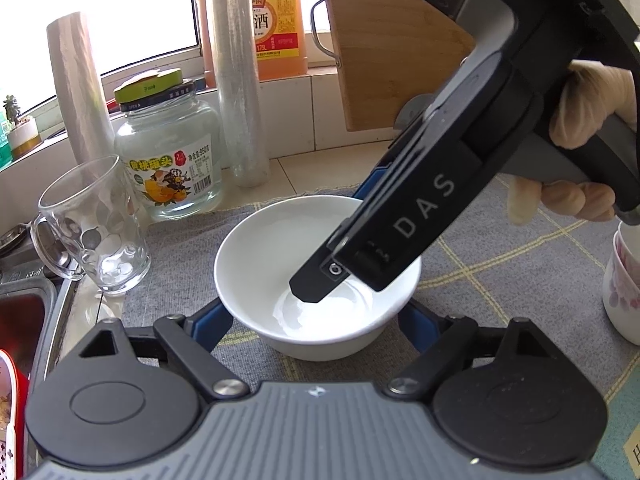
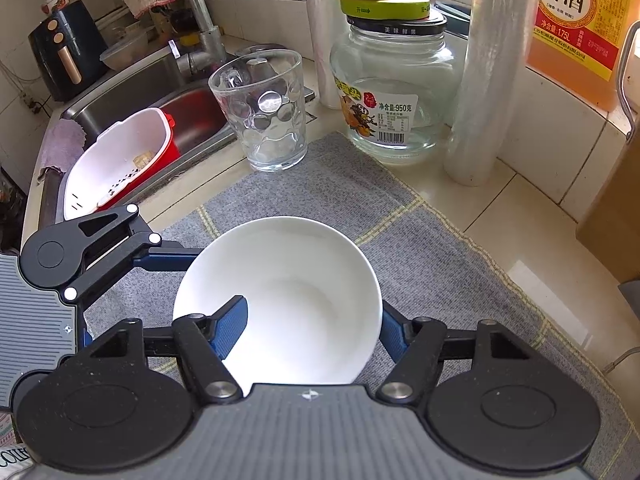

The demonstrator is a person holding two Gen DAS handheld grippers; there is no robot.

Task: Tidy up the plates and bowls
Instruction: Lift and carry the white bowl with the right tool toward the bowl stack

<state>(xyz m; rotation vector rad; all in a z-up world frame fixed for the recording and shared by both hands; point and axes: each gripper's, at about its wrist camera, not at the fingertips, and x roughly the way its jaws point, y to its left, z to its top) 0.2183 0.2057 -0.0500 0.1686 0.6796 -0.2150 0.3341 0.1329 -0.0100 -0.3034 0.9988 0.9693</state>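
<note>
A white bowl [image 1: 280,248] stands upright on a grey checked mat [image 1: 500,264]. My left gripper [image 1: 316,332] straddles it low down, its blue fingers [image 1: 212,328] lying against the bowl's two sides with the tips hidden behind the bowl. From the upper right, held by a gloved hand [image 1: 588,104], my right gripper [image 1: 320,264] reaches into the bowl. In the right wrist view the bowl [image 2: 304,280] fills the middle and my right gripper [image 2: 312,328] is shut on its wall: one pad [image 2: 232,328] is inside, the other outside. The left gripper [image 2: 132,292] comes in from the left.
A glass mug [image 1: 96,224], a lidded glass jar [image 1: 168,152] and two rolls of film [image 1: 236,80] stand behind the bowl. Farther back are an orange bottle [image 1: 276,16] and a wooden board [image 1: 396,40]. A flowered cup [image 1: 624,280] stands at the right. The sink [image 2: 160,92] holds a red-and-white basket [image 2: 120,160].
</note>
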